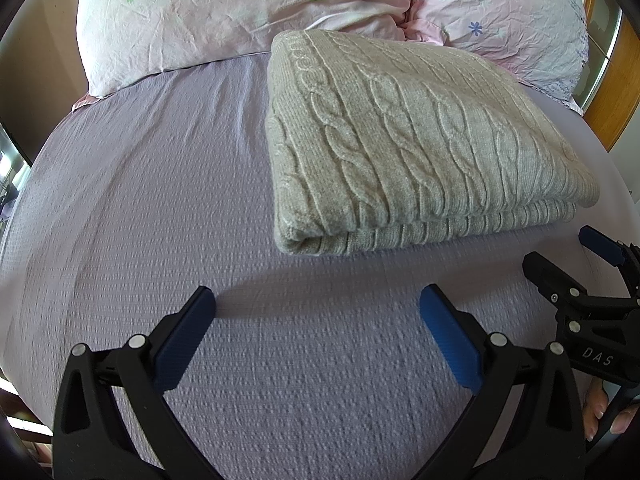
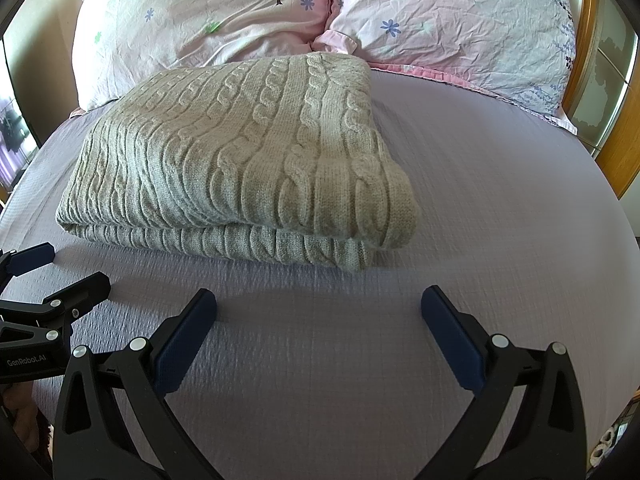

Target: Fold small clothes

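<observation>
Left gripper (image 1: 318, 300) and right gripper (image 2: 319, 300) hover side by side over the bed (image 1: 140, 200), jaws spread wide, holding nothing. A folded cable-knit sweater (image 2: 240, 160) lies just ahead, before two pillows (image 2: 460, 20) cropped by the frame.

Home bedroom. Bed with lavender textured sheet (image 2: 480, 184) filling most of both frames; two crumpled pink floral pillows (image 2: 224, 20) (image 2: 460, 24) across the top; wooden bed frame (image 2: 616, 148) at right edge; folded grey cable-knit sweater (image 2: 240, 160) lying mid-frame on the sheet.
</observation>
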Demonstrator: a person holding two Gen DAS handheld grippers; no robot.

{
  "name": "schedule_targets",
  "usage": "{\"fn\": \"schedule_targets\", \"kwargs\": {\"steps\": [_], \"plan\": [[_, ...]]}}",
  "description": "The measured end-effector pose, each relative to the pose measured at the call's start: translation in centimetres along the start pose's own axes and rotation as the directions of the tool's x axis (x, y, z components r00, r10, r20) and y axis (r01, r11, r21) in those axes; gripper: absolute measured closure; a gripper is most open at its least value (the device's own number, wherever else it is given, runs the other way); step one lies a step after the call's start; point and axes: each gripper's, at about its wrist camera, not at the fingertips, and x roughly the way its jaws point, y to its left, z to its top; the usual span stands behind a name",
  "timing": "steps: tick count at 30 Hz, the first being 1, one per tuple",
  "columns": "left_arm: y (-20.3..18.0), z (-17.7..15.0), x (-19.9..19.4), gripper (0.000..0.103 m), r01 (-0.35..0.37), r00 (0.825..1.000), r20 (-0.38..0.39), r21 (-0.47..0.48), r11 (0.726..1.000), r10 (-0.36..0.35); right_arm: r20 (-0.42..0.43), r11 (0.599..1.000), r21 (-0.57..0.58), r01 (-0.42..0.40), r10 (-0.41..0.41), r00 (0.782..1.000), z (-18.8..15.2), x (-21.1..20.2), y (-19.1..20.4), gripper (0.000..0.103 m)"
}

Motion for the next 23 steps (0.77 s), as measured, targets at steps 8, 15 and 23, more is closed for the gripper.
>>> {"fn": "schedule_targets", "kwargs": {"steps": [8, 15, 23], "plan": [[0.09, 0.05, -0.08, 0.002, -0.005, 1.0, 0.01, -0.006, 1.0, 0.005, 0.0, 1.0, 0.0, 0.0, 0.0, 1.0, 0.0, -0.01, 0.0, 0.001], [0.05, 0.04, -0.12, 0.002, -0.005, 1.0, 0.01, -0.005, 1.0, 0.005, 0.0, 1.0, 0.0, 0.0, 0.0, 1.0, -0.01, 0.0, 0.0, 0.001], [0.04, 0.04, -0.13, 0.002, -0.006, 1.0, 0.017, -0.003, 1.0, 0.006, 0.0, 1.0, 0.0, 0.0, 0.0, 1.0, -0.02, 0.01, 0.0, 0.001]]}}
